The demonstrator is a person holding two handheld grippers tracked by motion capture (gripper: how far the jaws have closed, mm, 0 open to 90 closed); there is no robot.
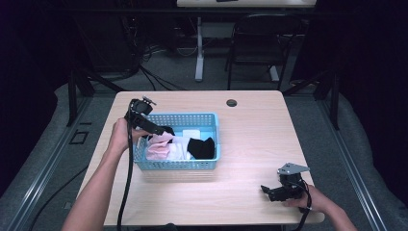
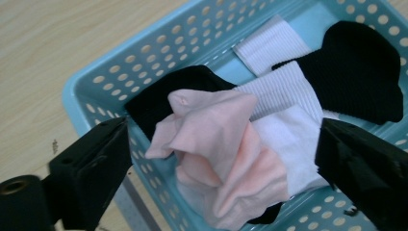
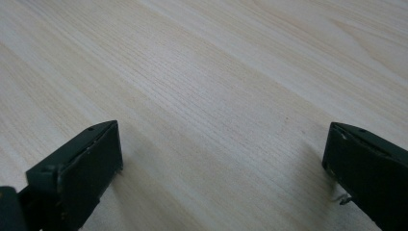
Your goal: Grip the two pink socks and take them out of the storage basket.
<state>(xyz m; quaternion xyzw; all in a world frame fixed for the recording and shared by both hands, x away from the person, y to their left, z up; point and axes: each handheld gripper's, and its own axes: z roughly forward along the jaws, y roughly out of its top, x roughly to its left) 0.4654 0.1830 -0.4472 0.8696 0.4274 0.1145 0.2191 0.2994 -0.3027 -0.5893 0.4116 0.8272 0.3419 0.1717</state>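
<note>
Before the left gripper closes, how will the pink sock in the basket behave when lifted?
The pink sock lies crumpled in folds, so it will probably hang limp. It looks thin, likely very light. It rests on other socks, so it might drag one along.

table [image 1: 250,144]: light wood | chair [image 1: 255,43]: black, behind table

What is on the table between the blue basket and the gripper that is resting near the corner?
Nothing. In the high view, only bare table lies between the blue basket and the right gripper.
</note>
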